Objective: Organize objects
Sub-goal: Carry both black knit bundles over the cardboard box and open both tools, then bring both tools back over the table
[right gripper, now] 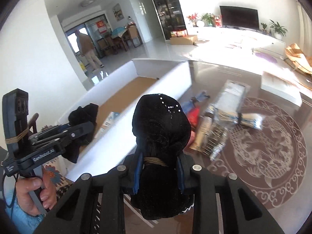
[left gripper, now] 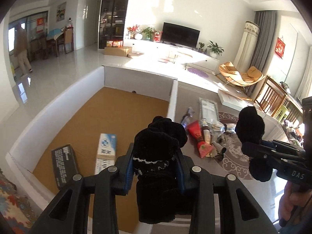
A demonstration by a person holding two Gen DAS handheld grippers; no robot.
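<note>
Glass table (right gripper: 204, 72), each gripper clamping a black sock (left gripper: 156, 146)

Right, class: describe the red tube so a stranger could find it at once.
Start at the big white-walled box with the cardboard floor. Just outside its right wall, a heap of small items lies on the patterned brown table. The red tube lies at the heap's left edge, the only bright red thing there.

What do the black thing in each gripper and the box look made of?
Left black item: soft knit fabric, matte and fuzzy, with a pale stitched band. Right black item: similar fuzzy knit, with small shiny studs. Box: likely cardboard, with smooth white walls and a plain brown floor.
</note>
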